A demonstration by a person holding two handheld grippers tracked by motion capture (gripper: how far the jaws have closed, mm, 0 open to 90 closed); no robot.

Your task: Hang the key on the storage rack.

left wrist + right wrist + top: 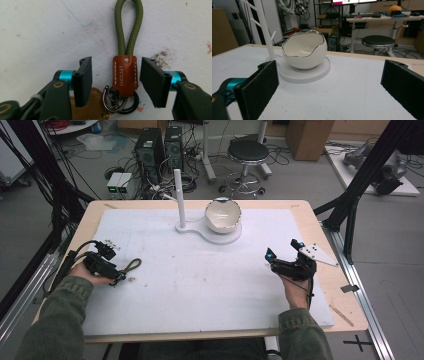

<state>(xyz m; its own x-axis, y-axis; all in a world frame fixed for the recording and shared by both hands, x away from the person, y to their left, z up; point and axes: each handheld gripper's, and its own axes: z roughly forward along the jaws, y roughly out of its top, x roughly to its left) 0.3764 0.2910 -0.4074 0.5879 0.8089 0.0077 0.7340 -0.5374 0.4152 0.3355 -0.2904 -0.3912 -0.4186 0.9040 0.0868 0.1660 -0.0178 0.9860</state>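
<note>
A keychain lies flat on the white mat: an olive-green cord loop (128, 25) joined by a brown leather tab (125, 73) to metal key rings (117, 100), with a tan tag partly hidden under one jaw. In the high view the cord loop (132, 265) pokes out beside my left gripper (116, 272). My left gripper (115, 80) is open, its jaws standing either side of the leather tab without touching it. My right gripper (281, 251) rests at the mat's right side, open and empty (329, 87), facing a white egg-shaped bowl (304, 51).
The bowl (223, 215) sits on a white round base (220, 237) with an upright white pegged post (179, 197) at the mat's far middle. The wooden table edge (345, 290) runs along the right. A black stool (247, 152) and computer towers stand beyond the table.
</note>
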